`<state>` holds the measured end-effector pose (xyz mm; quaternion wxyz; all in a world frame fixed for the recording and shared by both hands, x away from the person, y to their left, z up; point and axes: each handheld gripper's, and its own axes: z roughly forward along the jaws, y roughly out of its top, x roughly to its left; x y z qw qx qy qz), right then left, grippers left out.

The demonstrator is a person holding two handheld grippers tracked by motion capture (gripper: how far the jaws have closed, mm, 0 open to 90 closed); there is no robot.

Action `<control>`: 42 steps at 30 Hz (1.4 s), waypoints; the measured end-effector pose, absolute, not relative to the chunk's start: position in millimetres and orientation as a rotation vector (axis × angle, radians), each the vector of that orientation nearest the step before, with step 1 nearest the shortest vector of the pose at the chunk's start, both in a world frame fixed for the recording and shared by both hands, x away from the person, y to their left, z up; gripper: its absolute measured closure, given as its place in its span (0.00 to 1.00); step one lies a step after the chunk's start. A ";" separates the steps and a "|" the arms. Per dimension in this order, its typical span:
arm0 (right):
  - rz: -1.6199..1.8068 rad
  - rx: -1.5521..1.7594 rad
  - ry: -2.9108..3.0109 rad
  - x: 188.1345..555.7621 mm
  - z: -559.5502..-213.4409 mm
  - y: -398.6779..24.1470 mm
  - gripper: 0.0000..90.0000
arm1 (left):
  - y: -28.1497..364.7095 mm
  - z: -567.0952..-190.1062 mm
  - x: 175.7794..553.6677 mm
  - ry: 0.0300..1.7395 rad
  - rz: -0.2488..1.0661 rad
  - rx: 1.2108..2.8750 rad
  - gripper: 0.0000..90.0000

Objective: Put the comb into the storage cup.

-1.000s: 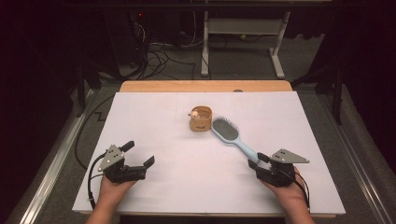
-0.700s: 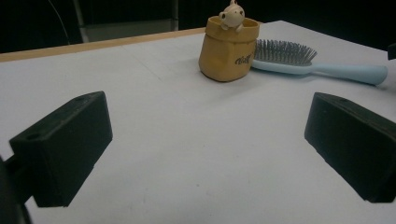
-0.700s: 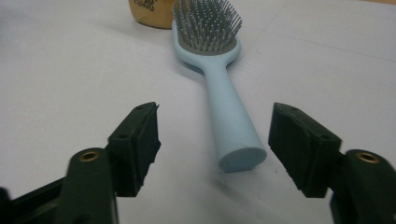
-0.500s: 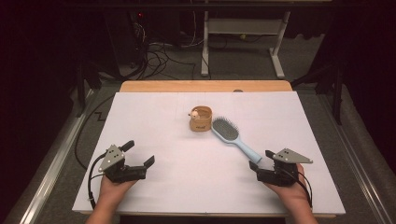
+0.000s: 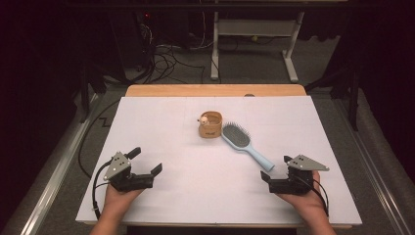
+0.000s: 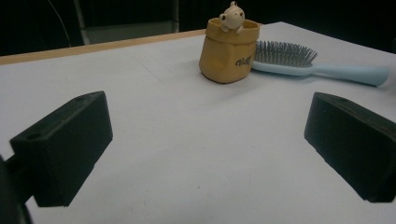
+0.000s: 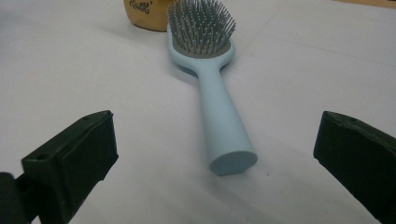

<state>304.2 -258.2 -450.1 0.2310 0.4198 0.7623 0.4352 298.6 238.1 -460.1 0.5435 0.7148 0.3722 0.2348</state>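
Note:
A light blue hairbrush lies bristles up on the white table top, its handle pointing toward my right gripper. A tan pot with a small bear figure stands upright just left of the brush head. In the right gripper view the handle end rests on the table just ahead of the jaws, untouched. The right gripper has just been opening its jaws and holds nothing. My left gripper rests at the front left, open and empty. In the left gripper view the pot and brush lie farther off.
A strip of wooden edge runs along the far side of the table. Beyond it are a dark floor with cables and a white metal frame. Bare white surface spreads between the two hands.
The right gripper's jaws have spread wider apart. The brush, the pot and the left gripper have stayed where they were.

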 end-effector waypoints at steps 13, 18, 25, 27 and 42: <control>1.268 1.156 2.138 311.6 -449.2 -252.3 0.00 | 238.5 -459.7 297.6 0.874 0.561 1.703 0.02; 1.235 1.133 2.147 319.6 -440.0 -242.5 0.00 | 239.2 -460.1 297.7 0.874 0.558 1.699 0.02; 1.201 1.107 2.176 343.8 -425.3 -228.7 0.00 | 241.2 -459.5 296.6 0.872 0.559 1.692 0.02; 1.189 1.105 2.194 350.5 -423.9 -225.4 0.00 | 240.9 -459.6 297.1 0.872 0.560 1.692 0.02; 1.036 1.112 2.332 399.5 -425.2 -199.1 0.00 | 243.2 -458.6 296.9 0.868 0.568 1.683 0.02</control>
